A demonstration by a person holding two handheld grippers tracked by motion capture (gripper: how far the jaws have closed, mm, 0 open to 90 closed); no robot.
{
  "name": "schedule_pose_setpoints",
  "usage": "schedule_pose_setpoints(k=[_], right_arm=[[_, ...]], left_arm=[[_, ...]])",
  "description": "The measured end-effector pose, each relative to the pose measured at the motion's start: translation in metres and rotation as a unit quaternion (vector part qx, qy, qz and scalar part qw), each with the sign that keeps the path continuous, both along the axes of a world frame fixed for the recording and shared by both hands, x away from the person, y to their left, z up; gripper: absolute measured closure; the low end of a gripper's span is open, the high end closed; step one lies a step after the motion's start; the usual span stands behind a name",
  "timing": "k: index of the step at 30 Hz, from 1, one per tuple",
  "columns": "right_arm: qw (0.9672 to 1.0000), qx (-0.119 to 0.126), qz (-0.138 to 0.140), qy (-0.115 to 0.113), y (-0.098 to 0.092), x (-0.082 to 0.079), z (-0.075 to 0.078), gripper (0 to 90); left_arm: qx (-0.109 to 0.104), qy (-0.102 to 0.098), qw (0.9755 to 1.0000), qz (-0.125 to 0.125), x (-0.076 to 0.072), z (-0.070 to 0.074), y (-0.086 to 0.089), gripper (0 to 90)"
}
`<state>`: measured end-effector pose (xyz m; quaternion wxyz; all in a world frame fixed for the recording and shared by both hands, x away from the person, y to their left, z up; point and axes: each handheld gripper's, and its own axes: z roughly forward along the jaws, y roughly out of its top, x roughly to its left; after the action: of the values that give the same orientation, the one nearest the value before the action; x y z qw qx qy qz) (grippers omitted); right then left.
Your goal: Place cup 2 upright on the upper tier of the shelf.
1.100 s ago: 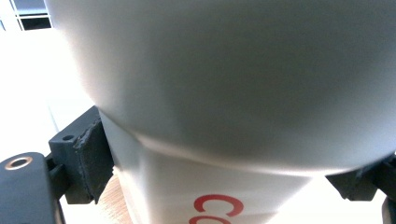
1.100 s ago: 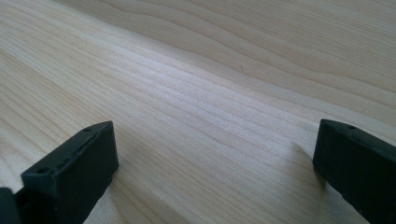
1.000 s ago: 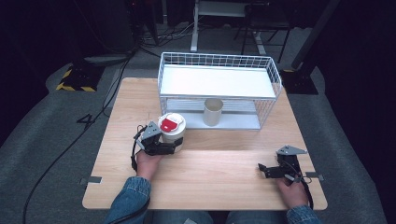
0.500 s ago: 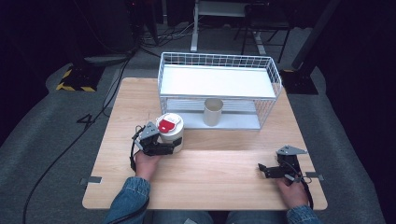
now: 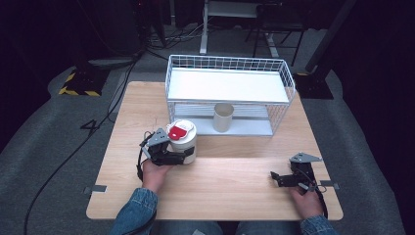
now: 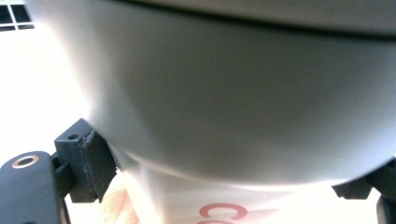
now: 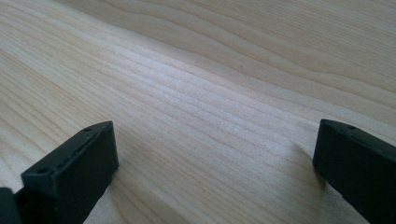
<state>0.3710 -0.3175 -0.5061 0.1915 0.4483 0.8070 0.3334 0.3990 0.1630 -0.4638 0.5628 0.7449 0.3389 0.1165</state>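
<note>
Pale wooden table [image 5: 230, 196] in a dark room
Left gripper [image 5: 183, 152] clamps a white cup [image 5: 183, 142] with a red lid label and partial red lettering; right gripper [image 5: 275, 178] gapes empty.

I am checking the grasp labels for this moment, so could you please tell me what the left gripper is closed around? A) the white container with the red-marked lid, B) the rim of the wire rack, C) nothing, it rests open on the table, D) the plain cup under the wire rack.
A: in the high view the left gripper clamps the white container; in the left gripper view both jaws press its sides.
</note>
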Motion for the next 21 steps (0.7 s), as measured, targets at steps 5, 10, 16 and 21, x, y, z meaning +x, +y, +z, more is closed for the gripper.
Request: schedule_pose_setpoints(k=[5, 10, 16, 21], right_arm=[[1.0000, 0.000, 0.000, 0.000, 0.000, 0.000, 0.000, 0.1], [1.0000, 0.000, 0.000, 0.000, 0.000, 0.000, 0.000, 0.1], [1.0000, 0.000, 0.000, 0.000, 0.000, 0.000, 0.000, 0.2], [1.0000, 0.000, 0.001, 0.000, 0.000, 0.000, 0.000, 0.2]], left_arm=[[-0.005, 0.003, 1.0000, -0.005, -0.004, 0.013, 0.001, 13.0], [-0.003, 0.003, 1.0000, -0.008, -0.008, 0.028, 0.001, 13.0], [-0.007, -0.005, 0.9999, -0.014, -0.011, 0.048, -0.002, 13.1], [-0.013, -0.010, 0.9997, -0.019, -0.012, 0.062, -0.005, 13.1]])
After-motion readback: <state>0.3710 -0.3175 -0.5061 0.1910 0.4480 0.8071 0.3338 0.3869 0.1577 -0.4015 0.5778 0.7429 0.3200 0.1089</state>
